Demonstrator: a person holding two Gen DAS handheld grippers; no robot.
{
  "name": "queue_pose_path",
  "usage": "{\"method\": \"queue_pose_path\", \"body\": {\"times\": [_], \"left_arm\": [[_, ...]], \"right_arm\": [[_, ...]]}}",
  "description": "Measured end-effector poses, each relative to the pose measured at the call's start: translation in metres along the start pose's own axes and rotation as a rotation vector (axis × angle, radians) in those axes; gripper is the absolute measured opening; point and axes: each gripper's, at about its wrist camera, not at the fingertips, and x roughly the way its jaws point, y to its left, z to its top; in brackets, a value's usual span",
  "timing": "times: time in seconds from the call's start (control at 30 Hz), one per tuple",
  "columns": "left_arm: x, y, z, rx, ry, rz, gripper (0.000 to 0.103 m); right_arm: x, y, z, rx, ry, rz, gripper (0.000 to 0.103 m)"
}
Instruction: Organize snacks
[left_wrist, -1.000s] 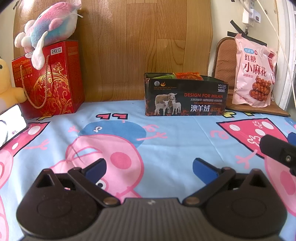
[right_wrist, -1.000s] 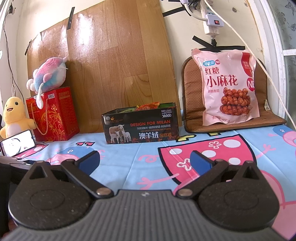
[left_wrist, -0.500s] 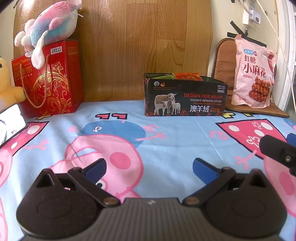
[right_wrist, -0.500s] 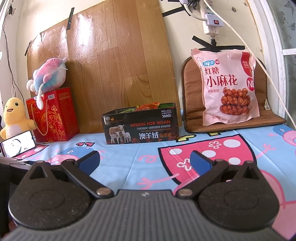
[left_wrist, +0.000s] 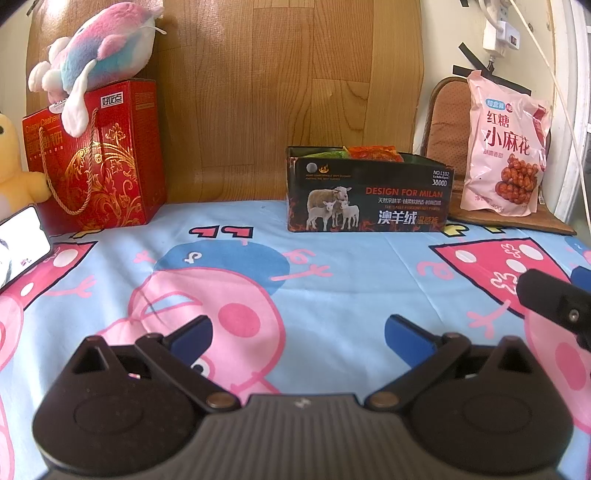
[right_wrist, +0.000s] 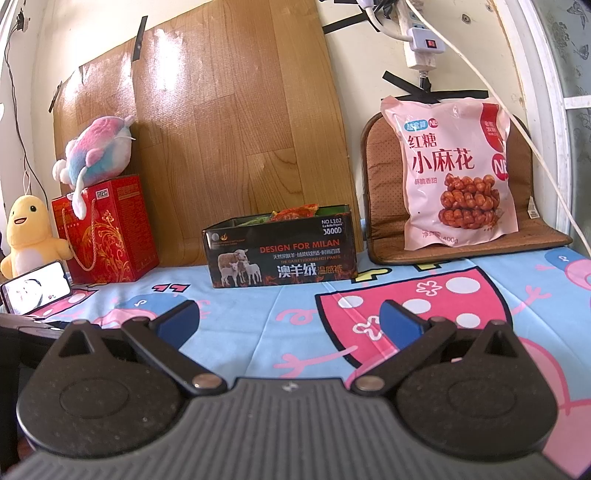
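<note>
A black open box (left_wrist: 367, 192) printed "DESIGN FOR MILAN" stands at the back of the table; orange and green snack packets (left_wrist: 373, 152) show above its rim. It also shows in the right wrist view (right_wrist: 280, 251). A large pink snack bag (left_wrist: 506, 147) leans upright on a brown cushion at the back right, also in the right wrist view (right_wrist: 454, 173). My left gripper (left_wrist: 297, 334) is open and empty, low over the cloth. My right gripper (right_wrist: 290, 319) is open and empty; part of it shows at the right edge of the left wrist view (left_wrist: 554, 301).
A red gift box (left_wrist: 96, 155) with a plush fish (left_wrist: 99, 48) on top stands back left, beside a yellow plush duck (right_wrist: 27, 232) and a lit phone (right_wrist: 37, 288). A wood panel (right_wrist: 240, 129) backs the table. Cables and a power strip (right_wrist: 421, 40) hang above the cushion (right_wrist: 528, 229).
The left wrist view has shifted slightly, so the pink bag sits a little further right and smaller. The right gripper has not moved. Both stay open.
</note>
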Motion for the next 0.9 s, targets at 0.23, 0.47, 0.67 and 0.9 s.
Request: {"method": "queue_pose_path", "body": {"times": [0.23,0.47,0.67,0.9], "left_arm": [[-0.0001,-0.0003,0.0001,-0.001,-0.001,0.000,0.103],[-0.0002,-0.0002,-0.0001,-0.001,-0.002,0.000,0.103],[-0.0002,0.0001,-0.0003,-0.001,-0.002,0.000,0.103],[-0.0007,-0.0010,0.0002,0.000,-0.003,0.004,0.103]], "right_arm": [[-0.0001,-0.0009,-0.0001,0.001,0.000,0.000,0.103],[-0.0006,-0.0010,0.0001,0.004,-0.001,-0.001,0.103],[-0.0009,-0.0008,-0.0003,0.009,-0.002,-0.001,0.103],[-0.0010,-0.0010,-0.0004,0.017,-0.003,-0.002,0.103]]}}
